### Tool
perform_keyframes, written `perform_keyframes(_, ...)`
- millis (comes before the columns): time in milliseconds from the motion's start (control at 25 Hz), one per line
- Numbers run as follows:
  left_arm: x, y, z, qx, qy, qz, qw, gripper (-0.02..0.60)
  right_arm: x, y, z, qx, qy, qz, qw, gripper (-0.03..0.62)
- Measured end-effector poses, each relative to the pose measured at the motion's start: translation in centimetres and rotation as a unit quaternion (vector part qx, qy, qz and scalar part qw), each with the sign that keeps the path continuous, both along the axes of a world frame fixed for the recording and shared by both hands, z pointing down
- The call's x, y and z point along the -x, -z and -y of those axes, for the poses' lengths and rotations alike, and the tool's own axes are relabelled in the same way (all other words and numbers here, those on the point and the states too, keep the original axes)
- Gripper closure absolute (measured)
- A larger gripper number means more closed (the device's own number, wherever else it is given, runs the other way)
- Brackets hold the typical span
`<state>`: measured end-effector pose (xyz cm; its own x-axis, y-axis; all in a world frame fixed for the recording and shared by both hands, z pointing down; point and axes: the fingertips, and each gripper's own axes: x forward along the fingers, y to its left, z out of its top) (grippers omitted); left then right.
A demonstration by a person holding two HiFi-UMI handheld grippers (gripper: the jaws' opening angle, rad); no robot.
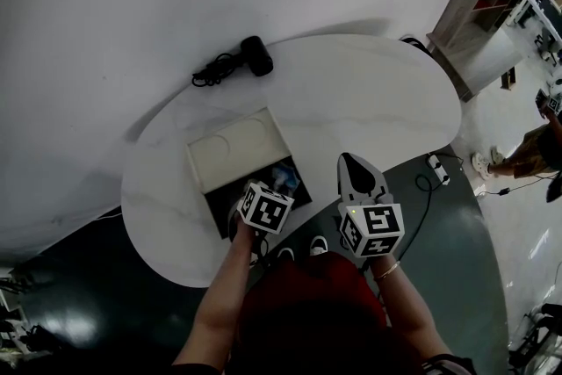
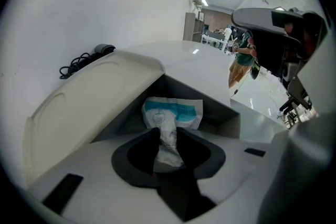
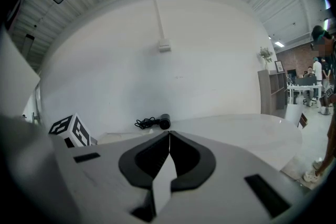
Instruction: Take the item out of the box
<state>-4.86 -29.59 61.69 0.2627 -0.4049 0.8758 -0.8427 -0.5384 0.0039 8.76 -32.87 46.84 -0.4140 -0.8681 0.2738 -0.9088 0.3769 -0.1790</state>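
An open box lies on the white table, with its cream lid folded back to the far side. A white and teal packet lies inside against the box's far wall. My left gripper reaches into the box and is shut on the packet's near end, which is crumpled narrow between the jaws. In the head view the left gripper hangs over the box's dark inside, beside the packet. My right gripper is shut and empty above the table, right of the box; its jaws meet in the right gripper view.
A black device with a coiled cord lies at the table's far edge, also seen beyond the lid and past the right jaws. A power strip lies on the floor. Shelving and a person are at the right.
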Motion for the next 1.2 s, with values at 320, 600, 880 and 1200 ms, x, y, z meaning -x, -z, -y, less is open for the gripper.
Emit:
perform_keyframes(320, -0.2, 0.7, -0.3, -0.029, -0.015, 0.007, 0.9995, 0.486, 0.5, 0.3, -0.6, -0.001, 0.002, -0.003, 1.0, 0.579)
perform_keyframes(600, 0.0, 2.5, -0.8, -0.052, -0.022, -0.001, 0.9984, 0.488, 1.0, 0.9, -1.4, -0.007, 0.002, -0.006, 1.0, 0.579)
perform_keyframes(880, -0.1, 4.2, -1.3, -0.071, -0.031, -0.023, 0.9967, 0.488, 1.6, 1.2, -2.3, -0.009, -0.003, -0.006, 1.0, 0.579)
perform_keyframes(1200, -0.4, 7.2, -2.1, -0.107, -0.044, -0.051, 0.9919, 0.489, 2.1, 2.2, -3.9, -0.016, -0.012, -0.008, 1.0, 0.579)
